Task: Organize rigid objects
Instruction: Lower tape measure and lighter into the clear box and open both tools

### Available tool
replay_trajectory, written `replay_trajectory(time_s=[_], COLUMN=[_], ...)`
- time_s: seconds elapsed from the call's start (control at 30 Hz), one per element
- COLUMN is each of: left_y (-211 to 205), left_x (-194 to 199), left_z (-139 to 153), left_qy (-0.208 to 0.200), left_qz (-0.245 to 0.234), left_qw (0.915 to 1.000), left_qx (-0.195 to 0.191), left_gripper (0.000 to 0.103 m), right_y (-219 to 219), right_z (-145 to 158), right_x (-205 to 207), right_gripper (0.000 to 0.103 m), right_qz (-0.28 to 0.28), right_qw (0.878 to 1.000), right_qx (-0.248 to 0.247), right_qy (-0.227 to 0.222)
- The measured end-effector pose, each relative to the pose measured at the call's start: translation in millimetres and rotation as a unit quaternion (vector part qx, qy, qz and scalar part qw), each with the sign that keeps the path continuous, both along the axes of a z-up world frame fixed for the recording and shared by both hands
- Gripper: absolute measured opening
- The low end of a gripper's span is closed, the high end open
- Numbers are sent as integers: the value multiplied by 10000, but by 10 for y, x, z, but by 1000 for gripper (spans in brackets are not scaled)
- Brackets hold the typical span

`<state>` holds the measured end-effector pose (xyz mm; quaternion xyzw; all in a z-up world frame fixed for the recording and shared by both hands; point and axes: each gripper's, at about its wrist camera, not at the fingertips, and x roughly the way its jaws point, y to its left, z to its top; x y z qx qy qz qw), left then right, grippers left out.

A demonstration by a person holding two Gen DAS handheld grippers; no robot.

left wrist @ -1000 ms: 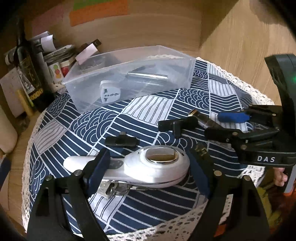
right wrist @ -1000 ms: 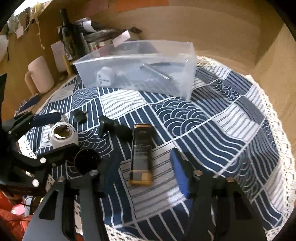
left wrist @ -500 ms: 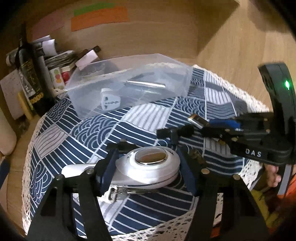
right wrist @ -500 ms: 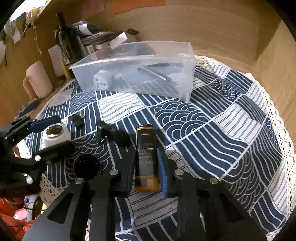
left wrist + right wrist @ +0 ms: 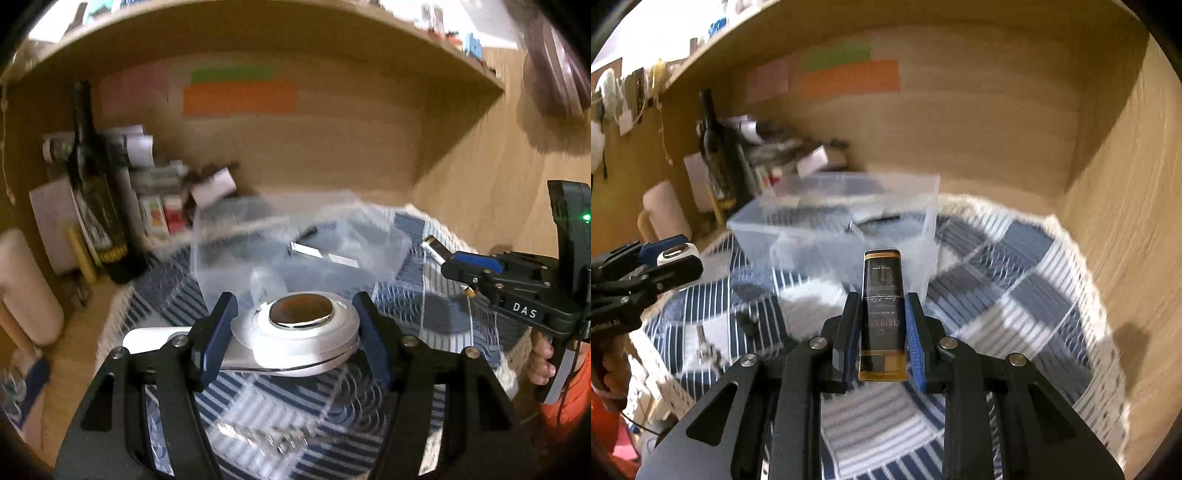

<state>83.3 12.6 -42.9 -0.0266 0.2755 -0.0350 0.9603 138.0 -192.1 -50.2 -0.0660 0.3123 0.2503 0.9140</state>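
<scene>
While a plug and a metal bar already lie in the bin (image 5: 834, 221), the left gripper (image 5: 295, 328) grips the white opener (image 5: 295, 336) and the right gripper (image 5: 881, 332) the lighter (image 5: 881, 314), both lifted near its front; keys (image 5: 258, 435) remain by the table's (image 5: 1034, 295) near edge.

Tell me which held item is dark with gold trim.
The slim case in the right hand-held gripper; the left hand-held gripper holds a white gadget.
</scene>
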Motion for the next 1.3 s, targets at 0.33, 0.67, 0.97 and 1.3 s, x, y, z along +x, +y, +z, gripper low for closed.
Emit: replay_trajectory(time_s=[0.33,0.67,0.97,1.3], left_y=[141,102,-81,10], left_x=[525,1244,1647,1837], left_z=[350,238,-132,-370], left_qy=[-220,213,668,1178], left_qz=[-3,-399,-871,-772], left_qw=[9997,9990,9939,9900], left_qx=[111,-31,132,-95], left_gripper=[64,64,64,64], right_y=[248,554,730,804], right_z=[361,227,-159,-357], right_x=[351,916,1258,1447], right_gripper=[21,21,21,22], right_qz=[128,320,464,503], right_qw=[9991,9994,9964,9933], right_qx=[81,-101,-537,-721], right_qy=[-404,-42,457,753])
